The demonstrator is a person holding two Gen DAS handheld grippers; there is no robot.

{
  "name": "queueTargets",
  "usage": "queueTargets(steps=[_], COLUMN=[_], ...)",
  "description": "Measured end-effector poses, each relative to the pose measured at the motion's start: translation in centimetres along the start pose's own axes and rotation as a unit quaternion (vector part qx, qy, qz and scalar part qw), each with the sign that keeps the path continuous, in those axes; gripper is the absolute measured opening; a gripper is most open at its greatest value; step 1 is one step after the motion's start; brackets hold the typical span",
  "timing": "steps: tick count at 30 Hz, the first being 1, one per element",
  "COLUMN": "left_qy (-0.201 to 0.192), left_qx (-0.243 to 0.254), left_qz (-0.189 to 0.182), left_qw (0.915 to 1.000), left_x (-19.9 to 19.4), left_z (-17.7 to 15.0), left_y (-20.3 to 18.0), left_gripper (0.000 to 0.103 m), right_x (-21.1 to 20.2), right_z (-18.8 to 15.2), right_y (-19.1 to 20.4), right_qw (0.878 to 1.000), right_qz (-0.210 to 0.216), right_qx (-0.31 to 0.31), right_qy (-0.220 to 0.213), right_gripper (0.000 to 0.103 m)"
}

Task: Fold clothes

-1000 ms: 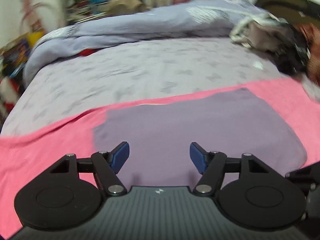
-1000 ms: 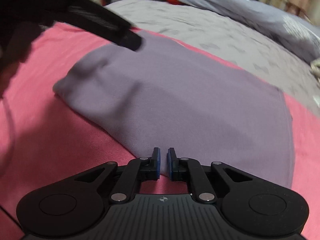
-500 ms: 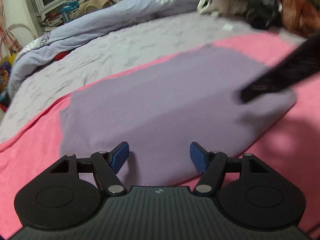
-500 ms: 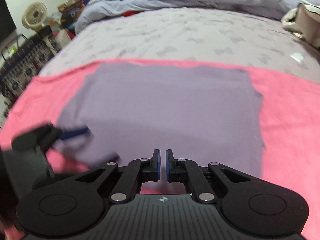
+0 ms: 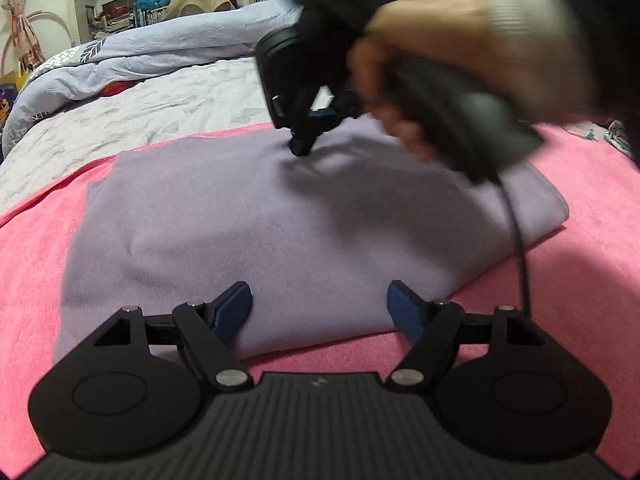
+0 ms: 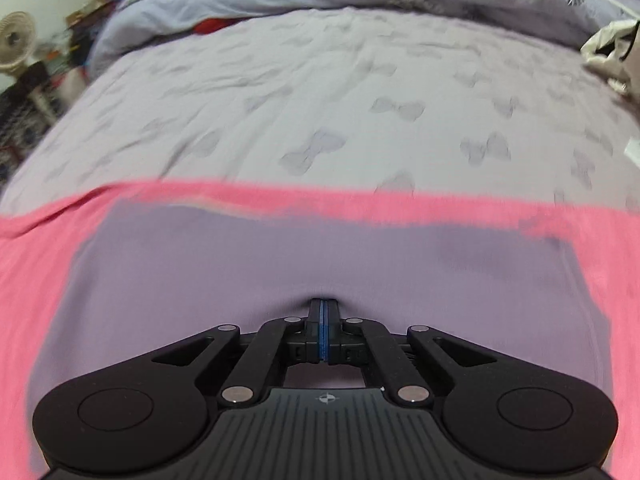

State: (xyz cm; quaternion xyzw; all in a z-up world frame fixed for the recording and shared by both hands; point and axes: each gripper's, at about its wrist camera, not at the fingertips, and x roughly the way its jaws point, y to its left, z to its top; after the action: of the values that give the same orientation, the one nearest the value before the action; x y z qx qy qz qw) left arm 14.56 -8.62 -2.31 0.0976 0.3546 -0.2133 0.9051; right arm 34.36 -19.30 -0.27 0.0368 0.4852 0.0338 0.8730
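Fingertips of the right hand-held gripper (image 6: 324, 310), pressed together, pin the lilac garment (image 5: 248, 216) for smoothing; left hand-held gripper (image 5: 320, 308), its jaws just widened, hovers spread over the near edge.

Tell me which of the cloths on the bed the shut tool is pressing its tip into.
The folded lilac garment. The right tool dents its surface; the pink cloth spread beneath it and the grey bow-print sheet beyond go untouched.
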Motion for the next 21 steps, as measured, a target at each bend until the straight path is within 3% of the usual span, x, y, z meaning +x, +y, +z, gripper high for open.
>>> queueTargets(steps=[3,6,10,11,12,13,14,15,17,19,21], left_qy=[-0.003,-0.004,-0.006,-0.005,-0.004,-0.001,0.005,0.007,0.012,0.002,-0.010], left_qx=[0.001,0.000,0.001,0.001,0.000,-0.003,-0.006,-0.008,-0.010,0.002,0.018], left_qz=[0.001,0.000,0.003,0.005,0.007,0.011,0.015,0.019,0.027,0.041,0.049], left_qw=[1.0000,1.0000,1.0000,1.0000,1.0000,0.9999,0.9999,0.9998,0.9995,0.9992,0.9986], left_x=[-0.2,-0.2,-0.5,-0.5,-0.5,-0.5,-0.6,-0.7,-1.1,-1.7,-2.2], left_z=[-0.2,-0.1,0.0,0.1,0.2,0.3,0.4,0.7,1.1,1.5,2.0], left_y=[0.0,0.2,0.2,0.3,0.3,0.6,0.8,1.1,1.6,1.9,2.1], left_gripper=[0.075,0.075,0.077,0.080,0.082,0.090,0.094,0.094,0.094,0.094,0.094], right_x=[2.5,4.8,6.3,5.5,4.1,2.2,0.0,-1.9,-5.6,-8.1,-10.2], right_z=[2.2,4.8,8.7,8.8,8.5,7.6,6.3,4.7,1.1,-3.0,-7.4], right_y=[0.1,-0.3,-1.6,-2.5,-3.4,-4.4,-5.7,-7.1,-10.2,-13.3,-15.9], right_qw=[0.999,0.999,1.000,1.000,0.999,0.997,0.993,0.989,0.978,0.968,0.958], right_qz=[-0.037,-0.039,-0.003,0.020,0.043,0.065,0.087,0.105,0.134,0.150,0.139], right_qx=[-0.020,-0.001,0.007,0.020,0.031,0.042,0.056,0.074,0.121,0.183,0.241], right_qy=[-0.030,-0.035,0.006,0.008,-0.005,-0.029,-0.055,-0.074,-0.100,-0.086,-0.068], right_gripper=[0.000,0.001,0.005,0.016,0.032,0.042,0.064,0.077,0.079,0.079,0.079])
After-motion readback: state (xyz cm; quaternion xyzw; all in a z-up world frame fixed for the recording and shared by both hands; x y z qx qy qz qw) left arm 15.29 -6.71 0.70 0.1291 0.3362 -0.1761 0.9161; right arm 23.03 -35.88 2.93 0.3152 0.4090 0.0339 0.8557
